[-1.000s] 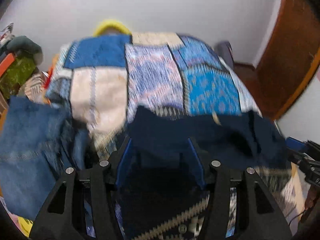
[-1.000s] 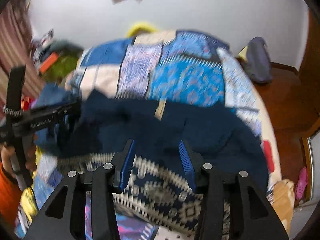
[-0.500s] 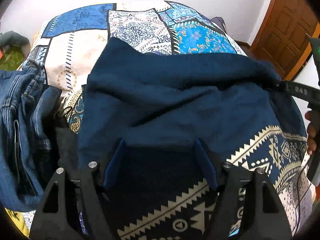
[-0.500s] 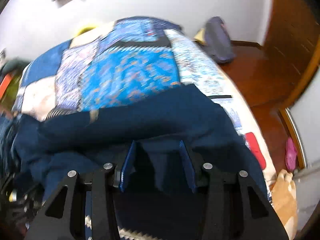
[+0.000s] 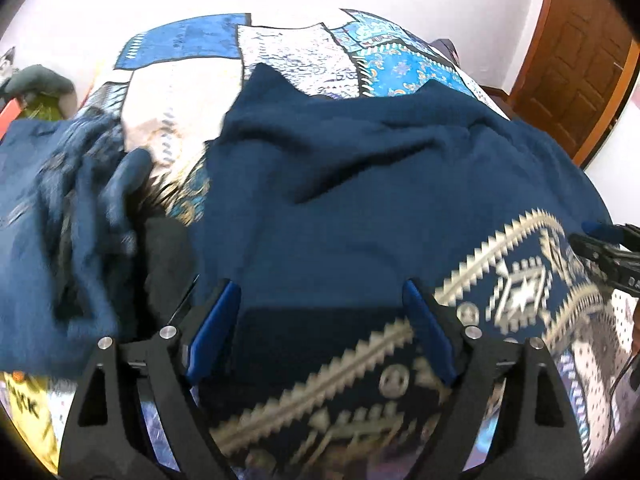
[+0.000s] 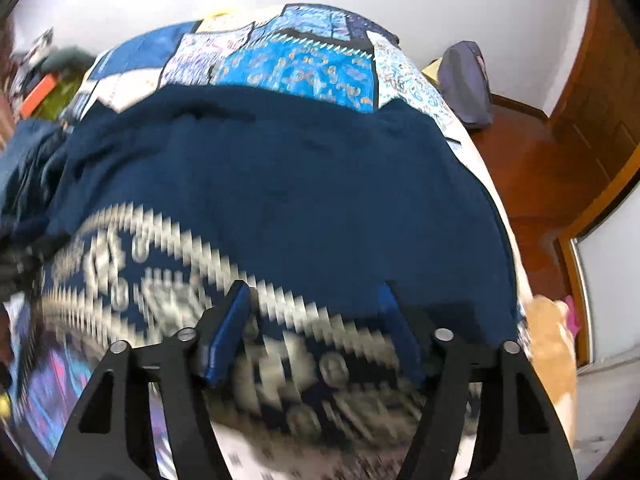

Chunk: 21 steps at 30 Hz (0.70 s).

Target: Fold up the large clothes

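A large navy sweater [image 5: 360, 184] with a cream zigzag band lies spread on the patchwork bed; it also shows in the right wrist view [image 6: 304, 184]. My left gripper [image 5: 320, 312] is open, its blue fingers wide apart just above the sweater's near edge, holding nothing. My right gripper [image 6: 316, 304] is open too, above the patterned band near the sweater's right side. The right gripper's tip shows at the right edge of the left wrist view [image 5: 600, 236].
A blue patchwork bedspread [image 5: 280, 52] covers the bed. Blue jeans [image 5: 48, 220] are heaped at the left. A wooden door [image 5: 580, 60] and wooden floor [image 6: 540, 168] lie to the right, with a grey bag [image 6: 466, 80] against the wall.
The sweater was lifted and carried forward, then laid down flat on the bed. Both grippers have let go of it and pulled back toward its near edge.
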### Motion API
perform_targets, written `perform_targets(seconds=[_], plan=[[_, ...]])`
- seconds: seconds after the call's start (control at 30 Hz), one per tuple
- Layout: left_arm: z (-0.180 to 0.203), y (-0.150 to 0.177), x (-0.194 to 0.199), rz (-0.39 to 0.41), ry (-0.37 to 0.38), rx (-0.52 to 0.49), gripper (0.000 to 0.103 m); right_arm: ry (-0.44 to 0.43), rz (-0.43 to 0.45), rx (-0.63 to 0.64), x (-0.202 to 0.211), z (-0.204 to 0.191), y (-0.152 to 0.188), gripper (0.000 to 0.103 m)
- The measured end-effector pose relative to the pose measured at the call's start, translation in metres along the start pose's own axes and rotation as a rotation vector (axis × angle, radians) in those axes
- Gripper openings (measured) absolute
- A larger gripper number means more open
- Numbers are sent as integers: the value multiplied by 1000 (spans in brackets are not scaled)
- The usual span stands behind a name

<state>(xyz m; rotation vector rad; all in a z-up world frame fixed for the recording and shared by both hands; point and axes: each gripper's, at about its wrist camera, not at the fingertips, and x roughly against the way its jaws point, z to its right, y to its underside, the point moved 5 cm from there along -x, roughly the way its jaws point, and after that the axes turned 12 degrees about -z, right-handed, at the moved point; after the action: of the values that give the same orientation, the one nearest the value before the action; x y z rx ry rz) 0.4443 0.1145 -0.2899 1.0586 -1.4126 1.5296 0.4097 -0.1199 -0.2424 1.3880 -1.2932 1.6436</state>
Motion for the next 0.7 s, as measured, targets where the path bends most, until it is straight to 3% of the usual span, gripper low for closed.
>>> perform_targets(seconds=[0.33,0.53,0.63,0.7], plan=[[-42,61,23,-70,-7,165,87,-24,-26,-121,32,39,38,64],[-50,77,56,-31,54,263,87,-20,23,-116,63,35,49,64],[-49,83,65,-39,179,327,87,-35,49,-110,75,29,51,64],[-46,86,64,-60,331,391,87,-42,54,-99,77,24,51,64]])
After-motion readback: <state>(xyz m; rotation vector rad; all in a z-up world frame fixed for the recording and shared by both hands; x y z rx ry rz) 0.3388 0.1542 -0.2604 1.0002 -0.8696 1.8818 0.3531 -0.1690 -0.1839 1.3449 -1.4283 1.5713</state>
